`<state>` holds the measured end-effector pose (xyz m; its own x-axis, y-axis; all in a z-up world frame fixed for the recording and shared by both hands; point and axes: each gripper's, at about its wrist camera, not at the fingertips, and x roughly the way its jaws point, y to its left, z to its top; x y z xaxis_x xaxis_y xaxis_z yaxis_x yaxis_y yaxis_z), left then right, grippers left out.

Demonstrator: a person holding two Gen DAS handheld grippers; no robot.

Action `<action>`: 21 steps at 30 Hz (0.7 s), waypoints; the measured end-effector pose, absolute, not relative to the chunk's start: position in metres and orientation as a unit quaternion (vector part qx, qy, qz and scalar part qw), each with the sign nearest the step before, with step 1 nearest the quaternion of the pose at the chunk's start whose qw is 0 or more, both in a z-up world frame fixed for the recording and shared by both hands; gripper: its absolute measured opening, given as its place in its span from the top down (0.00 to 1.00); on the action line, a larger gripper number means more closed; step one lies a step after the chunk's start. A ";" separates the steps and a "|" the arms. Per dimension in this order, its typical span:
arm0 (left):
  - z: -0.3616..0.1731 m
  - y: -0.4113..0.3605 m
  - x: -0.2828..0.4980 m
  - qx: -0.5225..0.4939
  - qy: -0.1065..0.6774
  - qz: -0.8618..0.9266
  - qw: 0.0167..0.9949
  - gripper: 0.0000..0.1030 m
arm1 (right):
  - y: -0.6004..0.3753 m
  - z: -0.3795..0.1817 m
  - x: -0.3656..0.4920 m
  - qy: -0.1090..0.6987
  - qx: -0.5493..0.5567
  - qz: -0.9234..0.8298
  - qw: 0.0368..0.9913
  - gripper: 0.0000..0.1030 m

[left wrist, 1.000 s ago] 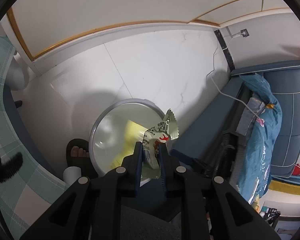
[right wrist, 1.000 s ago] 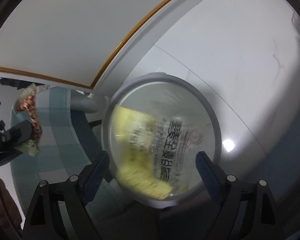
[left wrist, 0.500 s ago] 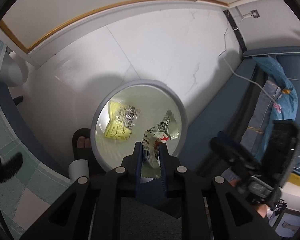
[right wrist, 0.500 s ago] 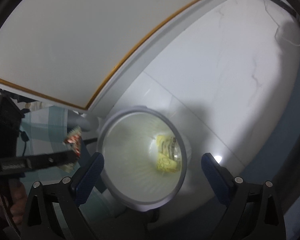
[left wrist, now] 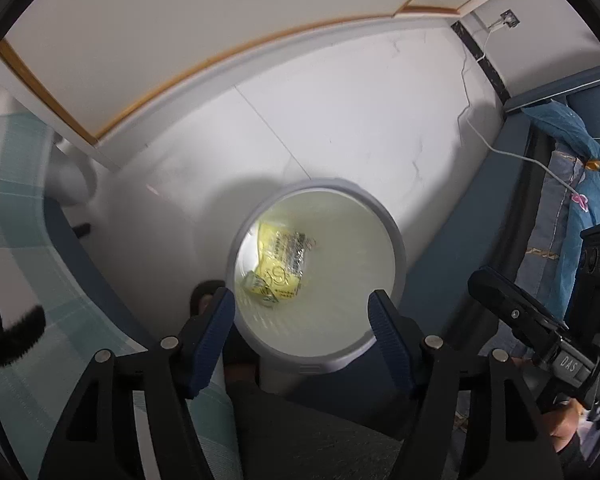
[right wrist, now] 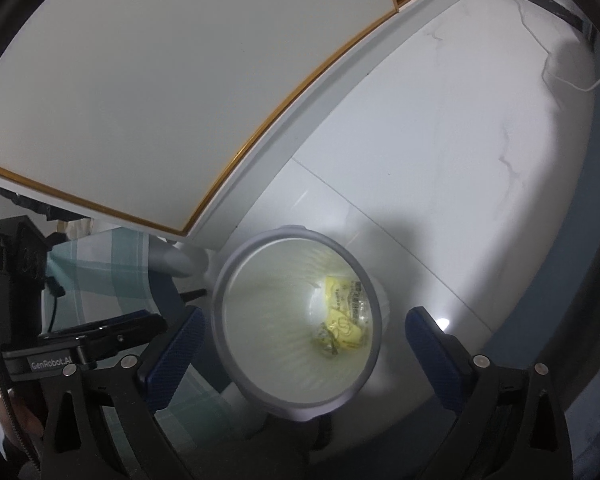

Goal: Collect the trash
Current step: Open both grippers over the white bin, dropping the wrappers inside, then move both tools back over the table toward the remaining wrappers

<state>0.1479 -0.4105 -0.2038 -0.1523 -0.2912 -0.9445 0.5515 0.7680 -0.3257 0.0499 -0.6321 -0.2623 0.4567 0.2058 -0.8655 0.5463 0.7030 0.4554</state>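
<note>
Fingers of the left gripper [left wrist: 302, 312] are opening over the trash bin [left wrist: 394, 240] and nothing is between them now; the silver wrapper they were pinching a moment ago is lying inside, beside the yellow wrapper [left wrist: 278, 266]. Right gripper [right wrist: 304, 342] is hanging spread and empty.
</note>
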 end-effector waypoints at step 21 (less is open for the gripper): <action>-0.113 -0.359 0.135 0.075 0.557 -0.279 0.779 0.29 | -0.611 -0.176 0.041 0.439 0.344 -0.090 0.825 0.00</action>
<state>0.1350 -0.3594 -0.1126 0.2241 -0.3513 -0.9090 0.5186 0.8327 -0.1940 0.0410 -0.6112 -0.1757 0.5988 0.1522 -0.7863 0.4507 0.7476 0.4879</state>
